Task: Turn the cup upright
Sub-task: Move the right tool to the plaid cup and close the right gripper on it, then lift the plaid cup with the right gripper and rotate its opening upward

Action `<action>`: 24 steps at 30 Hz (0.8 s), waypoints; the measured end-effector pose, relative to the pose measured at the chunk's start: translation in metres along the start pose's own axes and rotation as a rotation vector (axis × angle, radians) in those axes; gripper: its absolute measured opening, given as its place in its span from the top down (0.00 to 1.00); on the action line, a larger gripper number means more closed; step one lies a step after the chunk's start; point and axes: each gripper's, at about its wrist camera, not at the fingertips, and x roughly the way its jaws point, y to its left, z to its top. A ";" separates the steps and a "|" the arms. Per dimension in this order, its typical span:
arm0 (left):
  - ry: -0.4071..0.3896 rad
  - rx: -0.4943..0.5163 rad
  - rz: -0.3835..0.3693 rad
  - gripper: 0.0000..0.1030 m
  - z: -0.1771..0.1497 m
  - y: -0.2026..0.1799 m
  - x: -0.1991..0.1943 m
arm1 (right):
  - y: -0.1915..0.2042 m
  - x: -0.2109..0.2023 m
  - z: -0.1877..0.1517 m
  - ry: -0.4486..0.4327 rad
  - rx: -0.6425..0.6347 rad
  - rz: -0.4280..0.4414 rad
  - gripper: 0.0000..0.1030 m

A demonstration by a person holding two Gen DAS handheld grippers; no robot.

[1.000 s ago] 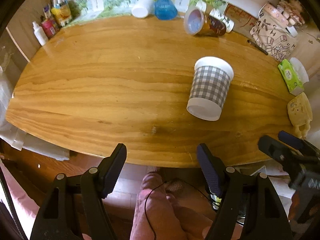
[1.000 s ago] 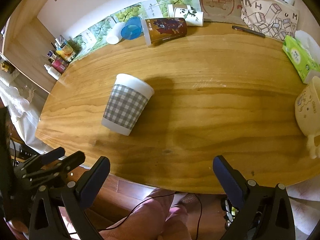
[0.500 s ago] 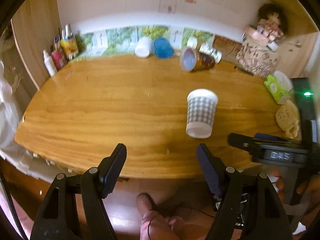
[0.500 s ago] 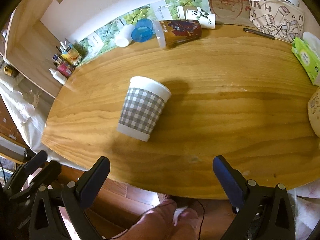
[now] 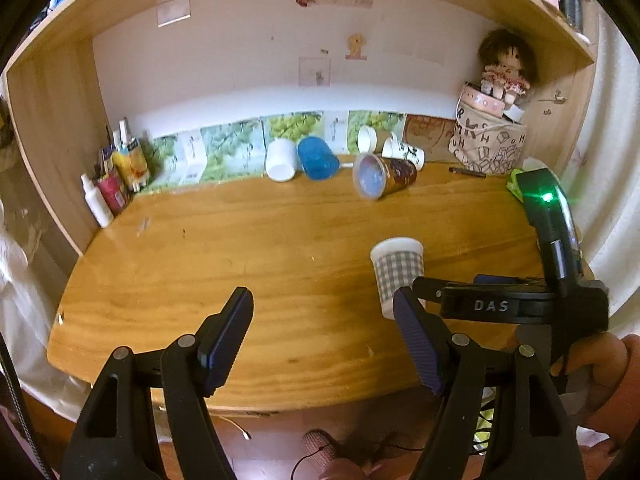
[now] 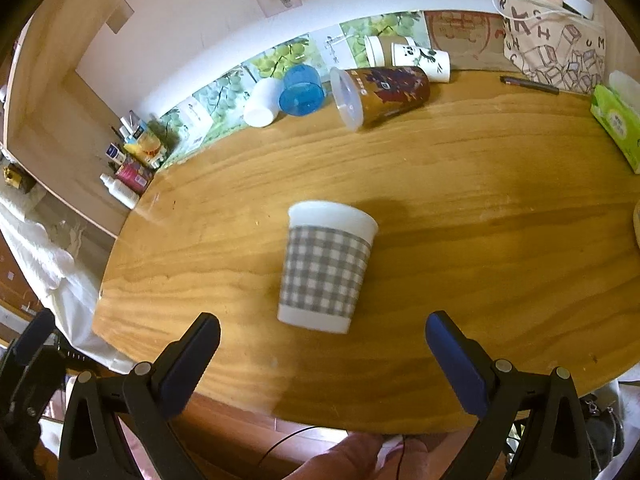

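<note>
We see a glossy, smooth wood desk (image 6: 480, 208), a matt paper-looking cup (image 6: 326, 266), and claw pads (image 6: 456, 364) of ribbed rubber.

Along the table's (image 6: 480, 184) back edge lie a blue cup (image 6: 301, 90), a white cup (image 6: 262, 103) and what looks like a lidded brown cup (image 6: 380, 92), bottles (image 5: 116, 184) in its back-left corner.

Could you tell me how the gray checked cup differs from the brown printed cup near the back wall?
The gray checked cup is white with a plaid band; the brown printed cup is dark with a clear lid. The checked cup sits mid-table in front of the right gripper; the brown one lies far back. Both lie on their sides on the table.
</note>
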 end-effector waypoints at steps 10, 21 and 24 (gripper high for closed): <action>-0.041 0.026 -0.033 0.26 0.014 0.033 0.006 | 0.017 0.020 0.016 -0.026 0.043 -0.052 0.00; -0.069 0.078 -0.054 0.26 0.032 0.054 0.025 | 0.011 0.040 0.030 -0.026 0.135 -0.125 0.00; -0.063 0.092 -0.060 0.26 0.036 0.057 0.032 | 0.007 0.046 0.033 -0.020 0.156 -0.144 0.00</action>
